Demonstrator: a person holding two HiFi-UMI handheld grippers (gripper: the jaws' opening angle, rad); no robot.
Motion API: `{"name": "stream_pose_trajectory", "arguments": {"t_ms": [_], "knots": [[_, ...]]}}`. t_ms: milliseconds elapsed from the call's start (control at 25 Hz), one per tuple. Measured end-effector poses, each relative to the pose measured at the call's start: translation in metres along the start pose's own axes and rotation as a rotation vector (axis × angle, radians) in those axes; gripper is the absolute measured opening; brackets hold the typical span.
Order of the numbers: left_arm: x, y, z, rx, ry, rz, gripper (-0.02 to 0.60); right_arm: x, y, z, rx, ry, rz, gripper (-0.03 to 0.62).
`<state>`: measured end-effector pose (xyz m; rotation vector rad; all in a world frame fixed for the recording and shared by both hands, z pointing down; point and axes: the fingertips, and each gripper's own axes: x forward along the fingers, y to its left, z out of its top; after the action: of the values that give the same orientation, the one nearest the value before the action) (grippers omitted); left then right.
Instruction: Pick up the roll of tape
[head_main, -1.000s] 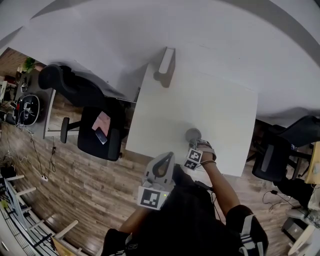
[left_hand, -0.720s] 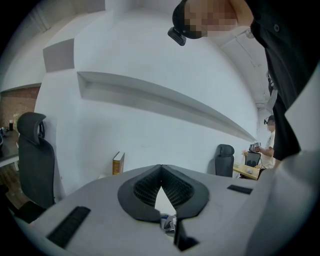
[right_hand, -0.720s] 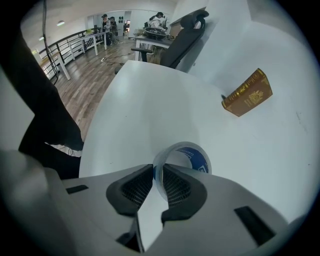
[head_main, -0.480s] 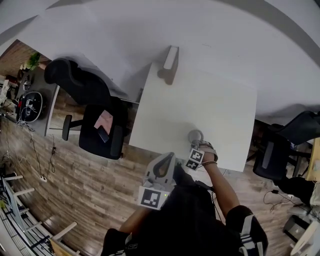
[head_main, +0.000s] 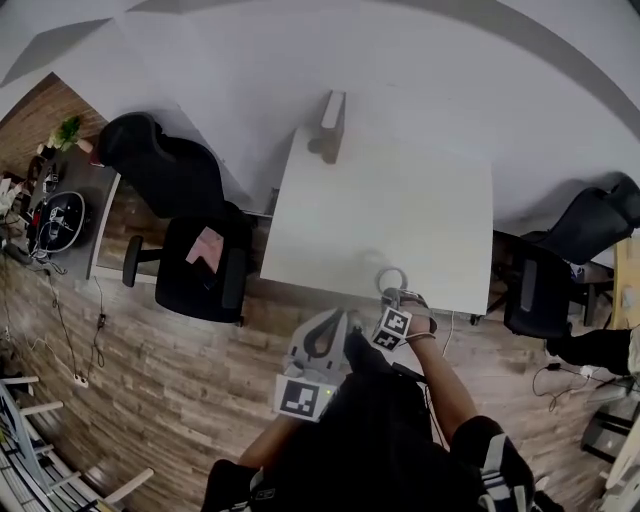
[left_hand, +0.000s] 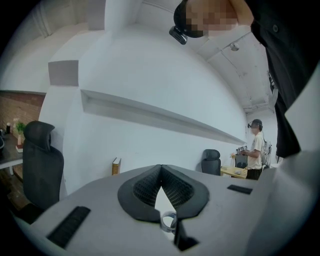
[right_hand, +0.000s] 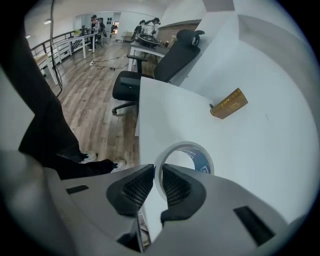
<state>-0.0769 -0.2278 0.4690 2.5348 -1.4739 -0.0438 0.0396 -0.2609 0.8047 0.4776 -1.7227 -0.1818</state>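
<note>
- Worktop: white. The roll of tape is at its near edge, right of middle. We judge the task about half done. The grasp is made, but the views don't show clearly that the roll is off the surface, so raising it clear is what's left.
- Right hand-held gripper: jaws almost together, pinching the near side of the roll's wall. One jaw is inside the ring and one outside. It reaches in over the worktop's near edge.
- Left hand-held gripper: jaw tips pressed together with nothing between them. We see it held back off the near edge, left of the right one, over the wooden floor. It looks idle to us.
- Roll of tape: clear band with a blue inner face, hollow centre showing the white worktop through it. We can't tell if its lower rim touches the worktop.
</note>
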Motion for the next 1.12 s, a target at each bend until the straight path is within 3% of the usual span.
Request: {"name": "stream_pose_trajectory", "arguments": {"t_ms": [240, 600, 800, 1120], "knots": [[-0.066, -0.026, -0.009, 0.013, -0.028, -0.051, 0.018, -0.052, 0.049, 0.001, 0.084, -0.036, -0.085, 0.066], [-0.15, -0.059, -0.012, 0.035, -0.048, -0.095, 0.018, -0.16, 0.11, 0.019, 0.333, -0.219, -0.194, 0.06], [-0.172, -0.078, -0.017, 0.031, -0.052, -0.111, 0.018, -0.216, 0.12, 0.015, 0.485, -0.334, -0.266, 0.06], [-0.17, -0.114, -0.036, 0.054, -0.005, -0.121, 0.017, -0.314, 0.105, -0.015, 0.771, -0.603, -0.384, 0.058]]}}
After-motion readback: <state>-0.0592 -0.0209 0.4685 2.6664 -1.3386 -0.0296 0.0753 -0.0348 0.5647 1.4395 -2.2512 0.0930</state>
